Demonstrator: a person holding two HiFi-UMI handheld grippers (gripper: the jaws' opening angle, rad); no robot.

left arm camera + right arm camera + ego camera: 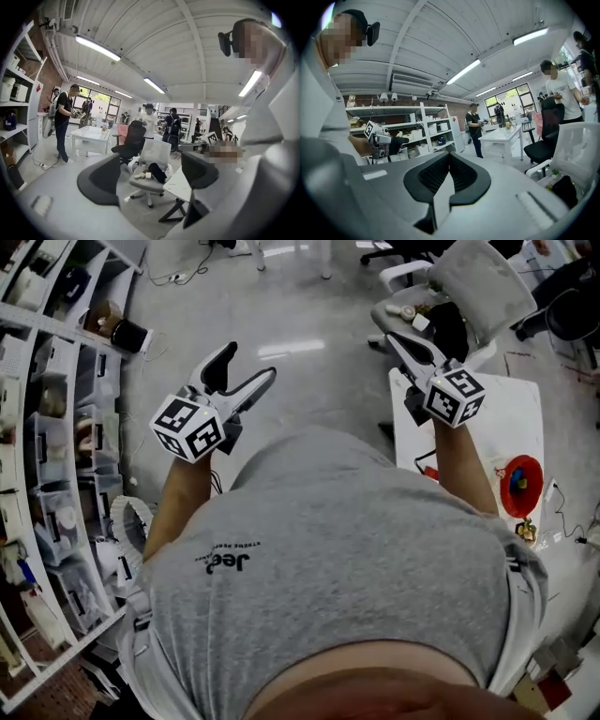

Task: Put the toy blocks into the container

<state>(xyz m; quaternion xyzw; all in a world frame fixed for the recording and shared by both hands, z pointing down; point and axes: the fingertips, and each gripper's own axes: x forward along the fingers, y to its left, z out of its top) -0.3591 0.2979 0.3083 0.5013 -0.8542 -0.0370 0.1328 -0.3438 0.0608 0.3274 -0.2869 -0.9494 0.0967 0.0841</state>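
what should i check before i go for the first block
1. Left tool open and empty: ok. Its jaws stand apart with only the room behind them.
2. Right tool open for a pick: not ok. Its jaws are together, with nothing between them.
3. Tools down at the work surface: not ok. Both are held up in front of the chest, and the left one is over bare floor.
4. Container found: ok. A red container sits on the white table to the person's right.
5. Blocks found: cannot tell. Small coloured bits show in and beside the container, too small to name.
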